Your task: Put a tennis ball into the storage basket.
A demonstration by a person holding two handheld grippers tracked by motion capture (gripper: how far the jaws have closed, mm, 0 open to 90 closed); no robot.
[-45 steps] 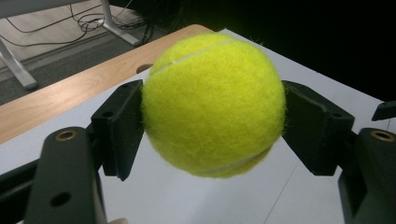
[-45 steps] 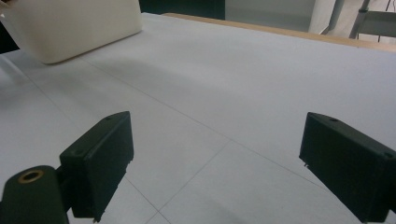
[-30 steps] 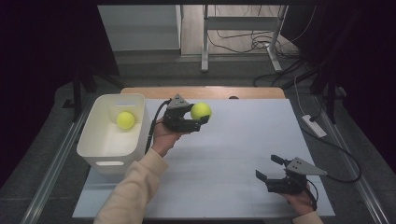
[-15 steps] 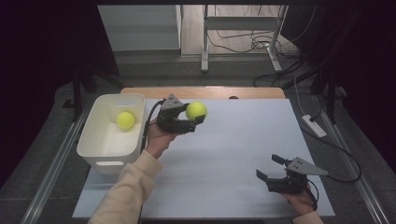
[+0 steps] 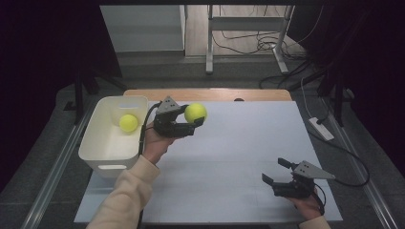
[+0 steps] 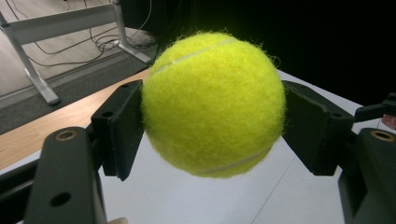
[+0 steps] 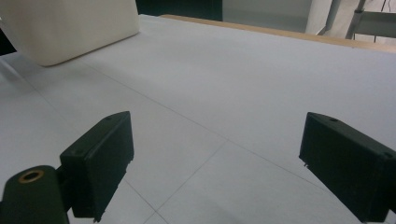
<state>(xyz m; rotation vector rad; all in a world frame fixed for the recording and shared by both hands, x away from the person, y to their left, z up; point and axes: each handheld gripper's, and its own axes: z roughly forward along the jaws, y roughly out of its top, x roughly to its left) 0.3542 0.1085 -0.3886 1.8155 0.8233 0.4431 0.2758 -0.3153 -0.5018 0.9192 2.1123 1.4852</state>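
L gripper: clamped on tennis ball, held just right of white bin
R gripper: jaws wide, nothing gripped
Bin: 2nd ball inside

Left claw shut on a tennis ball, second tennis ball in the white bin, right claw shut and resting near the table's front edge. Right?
One thing is off: the right claw is open, not shut. The right gripper view shows its jaws wide apart with only bare table between them. The rest holds: the left claw is shut on a tennis ball, and a second tennis ball lies in the white bin.
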